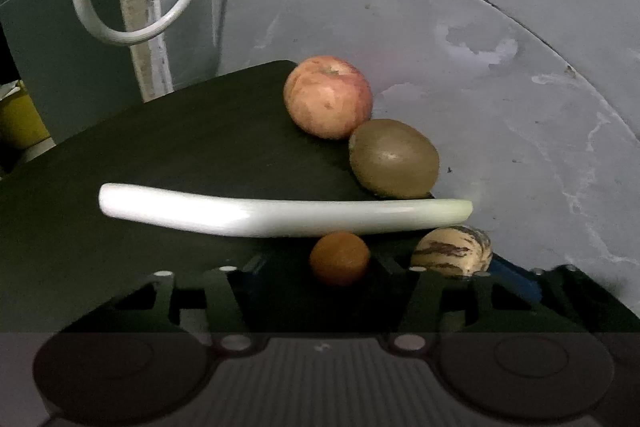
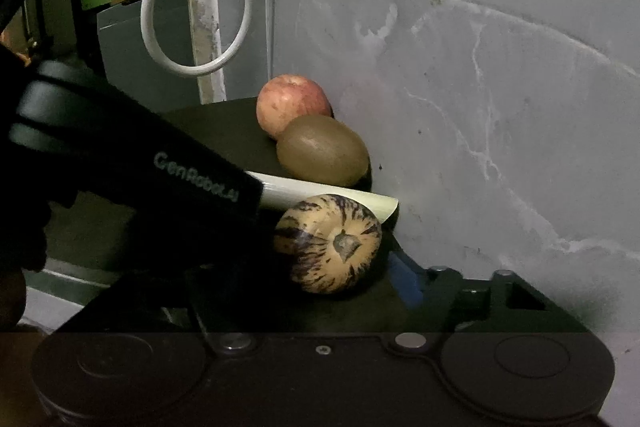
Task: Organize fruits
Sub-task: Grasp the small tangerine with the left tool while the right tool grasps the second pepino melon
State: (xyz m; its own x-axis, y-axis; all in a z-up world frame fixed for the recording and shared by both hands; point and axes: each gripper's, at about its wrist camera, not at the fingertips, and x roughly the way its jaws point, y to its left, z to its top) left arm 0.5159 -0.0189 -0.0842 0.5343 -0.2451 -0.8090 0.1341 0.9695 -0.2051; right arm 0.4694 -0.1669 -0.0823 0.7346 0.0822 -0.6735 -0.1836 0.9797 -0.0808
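The left gripper straddled the small orange fruit, contact unclear. The right gripper bracketed the striped melon, grip uncertain. Beyond both, past the white plate, sat kiwi and apple.

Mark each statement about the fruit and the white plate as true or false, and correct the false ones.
1. The apple touches the kiwi. True.
2. The small orange fruit sits between the left gripper fingers. True.
3. The striped pepino melon lies on the far side of the white plate. False: it lies on the near side, beside the orange fruit.
4. Three fruits lie on the white plate. False: no fruit is seen on it; the apple and kiwi are beyond it.
5. The pepino melon lies in front of the right gripper. True.
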